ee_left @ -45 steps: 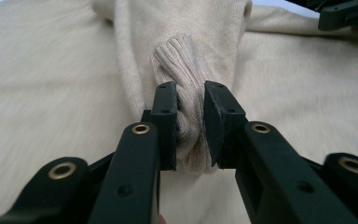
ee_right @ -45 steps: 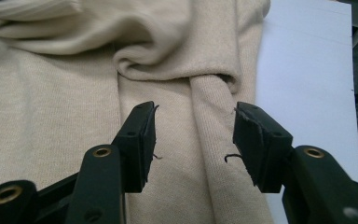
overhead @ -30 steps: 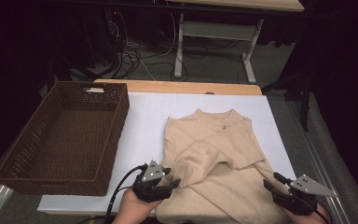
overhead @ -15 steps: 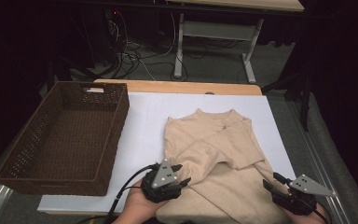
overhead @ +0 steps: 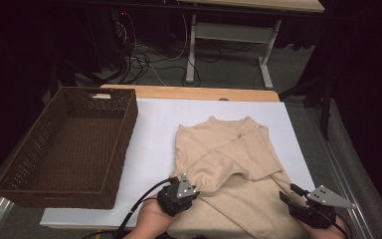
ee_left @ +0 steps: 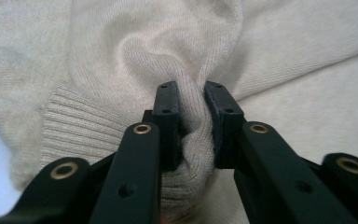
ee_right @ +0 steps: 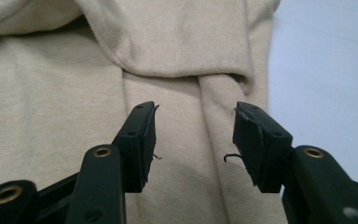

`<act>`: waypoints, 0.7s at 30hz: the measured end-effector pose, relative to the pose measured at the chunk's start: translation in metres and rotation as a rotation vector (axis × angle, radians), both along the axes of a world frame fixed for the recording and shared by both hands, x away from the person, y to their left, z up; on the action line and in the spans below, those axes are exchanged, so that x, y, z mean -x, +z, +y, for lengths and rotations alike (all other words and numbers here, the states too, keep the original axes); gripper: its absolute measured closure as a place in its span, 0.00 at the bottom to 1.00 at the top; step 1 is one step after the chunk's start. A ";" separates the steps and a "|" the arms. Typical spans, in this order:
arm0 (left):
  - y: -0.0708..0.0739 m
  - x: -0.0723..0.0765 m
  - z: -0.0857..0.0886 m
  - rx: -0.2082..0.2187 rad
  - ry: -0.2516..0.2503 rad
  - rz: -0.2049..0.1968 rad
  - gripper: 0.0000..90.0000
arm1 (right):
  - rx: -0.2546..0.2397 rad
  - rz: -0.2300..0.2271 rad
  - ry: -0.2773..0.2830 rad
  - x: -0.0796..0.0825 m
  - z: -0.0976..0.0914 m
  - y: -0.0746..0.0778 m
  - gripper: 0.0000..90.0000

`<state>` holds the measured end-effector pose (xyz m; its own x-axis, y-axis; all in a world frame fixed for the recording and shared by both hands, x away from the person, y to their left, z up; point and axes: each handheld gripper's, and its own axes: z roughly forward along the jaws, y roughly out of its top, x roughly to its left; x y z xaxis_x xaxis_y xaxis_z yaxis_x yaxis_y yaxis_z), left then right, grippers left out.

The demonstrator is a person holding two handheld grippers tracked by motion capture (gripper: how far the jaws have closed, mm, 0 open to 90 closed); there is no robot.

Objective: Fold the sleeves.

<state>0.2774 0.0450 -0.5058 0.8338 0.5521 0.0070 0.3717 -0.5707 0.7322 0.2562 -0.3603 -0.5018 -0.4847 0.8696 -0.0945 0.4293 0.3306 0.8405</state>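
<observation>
White table top point(overhead: 154, 144), dark room, tangled floor cables point(overhead: 144, 59)

Table brightly lit from above, surroundings dark; close-ups soft, slightly blurred near the lens

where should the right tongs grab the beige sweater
Take the sweater at its folded right edge, coming in low from the near side. The right tongs stand open right over that raised fold, which gives a ridge to pinch. The left tongs have just closed on the sleeve cuff.
</observation>
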 end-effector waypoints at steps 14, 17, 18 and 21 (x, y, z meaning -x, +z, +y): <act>0.003 0.046 0.007 0.134 -0.026 0.083 0.66 | -0.006 0.089 -0.065 -0.090 0.016 0.012 0.54; 0.015 0.040 0.008 0.155 -0.001 0.033 0.44 | 0.015 0.161 -0.093 -0.110 0.022 0.002 0.50; 0.019 0.035 0.010 0.169 0.003 0.022 0.41 | 0.010 0.177 -0.095 -0.114 0.023 0.000 0.50; 0.025 0.017 0.013 0.200 0.024 0.011 0.34 | -0.006 0.184 -0.052 -0.119 0.024 0.000 0.71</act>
<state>0.2604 0.0584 -0.4806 0.8201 0.5609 -0.1137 0.3920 -0.4057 0.8257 0.3749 -0.3367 -0.5020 -0.4475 0.8943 -0.0031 0.5921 0.2989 0.7484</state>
